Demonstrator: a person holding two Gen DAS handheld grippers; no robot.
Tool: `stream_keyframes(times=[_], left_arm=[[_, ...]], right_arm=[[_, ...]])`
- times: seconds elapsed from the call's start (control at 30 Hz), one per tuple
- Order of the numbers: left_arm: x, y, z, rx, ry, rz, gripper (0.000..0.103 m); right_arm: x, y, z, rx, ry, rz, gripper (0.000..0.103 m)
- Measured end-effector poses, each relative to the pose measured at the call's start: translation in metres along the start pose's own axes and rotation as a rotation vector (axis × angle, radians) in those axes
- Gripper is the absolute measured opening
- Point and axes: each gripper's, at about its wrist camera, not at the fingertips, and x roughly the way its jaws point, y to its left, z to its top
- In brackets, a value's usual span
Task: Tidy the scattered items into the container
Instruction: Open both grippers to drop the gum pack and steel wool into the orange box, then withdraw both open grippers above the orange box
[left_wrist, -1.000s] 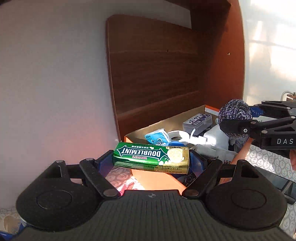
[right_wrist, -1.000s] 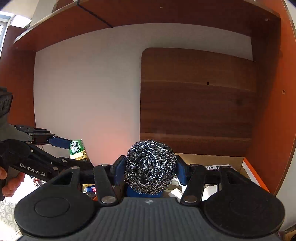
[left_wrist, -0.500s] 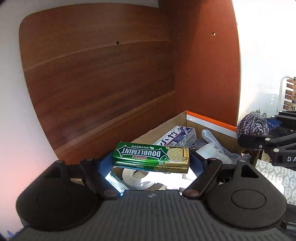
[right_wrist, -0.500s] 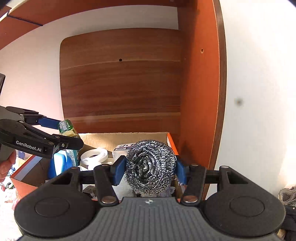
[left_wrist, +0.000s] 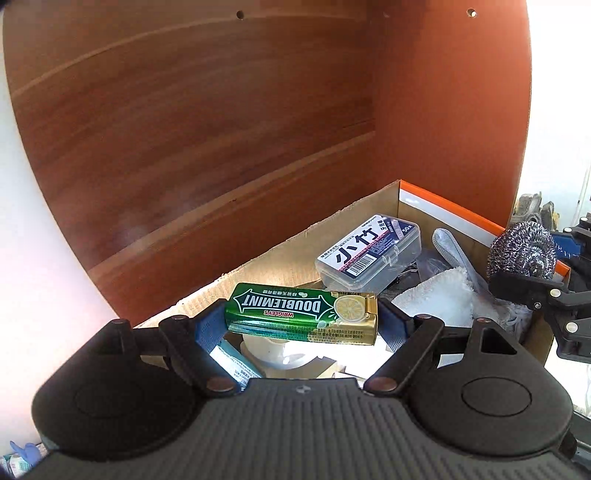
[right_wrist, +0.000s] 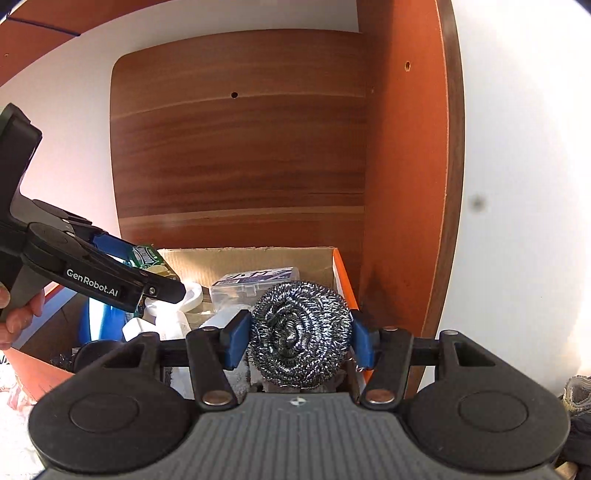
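Note:
My left gripper (left_wrist: 303, 317) is shut on a green Doublemint gum pack (left_wrist: 295, 312) and holds it above the inside of the cardboard box (left_wrist: 288, 254). The pack also shows in the right wrist view (right_wrist: 147, 256). My right gripper (right_wrist: 299, 338) is shut on a steel wool scourer (right_wrist: 299, 332) and holds it over the box's right end (right_wrist: 341, 280). The scourer shows at the right edge of the left wrist view (left_wrist: 522, 247).
In the box lie a clear plastic case with a label (left_wrist: 369, 254), a roll of white tape (left_wrist: 277, 350), a white cloth (left_wrist: 439, 299) and a blue item (right_wrist: 99, 321). A brown wooden back panel (right_wrist: 240, 147) and an orange side panel (right_wrist: 402, 184) close in the box.
Both grippers have moved right and forward over the box with their loads. The box's inside now fills more of both views.

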Motion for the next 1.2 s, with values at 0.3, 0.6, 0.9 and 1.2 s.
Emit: stream_keyframes(times=[0.3,0.6,0.9,1.2], left_arm=[[0.0,-0.007,0.0,0.03,0.004,0.027,0.085],[-0.003,-0.006,-0.001,0.029,0.002,0.032,0.086],[-0.005,-0.01,-0.002,0.046,-0.025,0.07,0.098],[-0.01,-0.012,-0.003,0.053,-0.044,0.098,0.103]], right_arm=[[0.005,0.001,-0.004,0.002,0.029,0.015,0.058],[0.002,0.005,-0.006,-0.005,0.042,0.009,0.064],[0.0,0.008,-0.004,-0.014,0.041,0.007,0.067],[-0.006,0.015,-0.006,-0.007,0.032,0.01,0.086]])
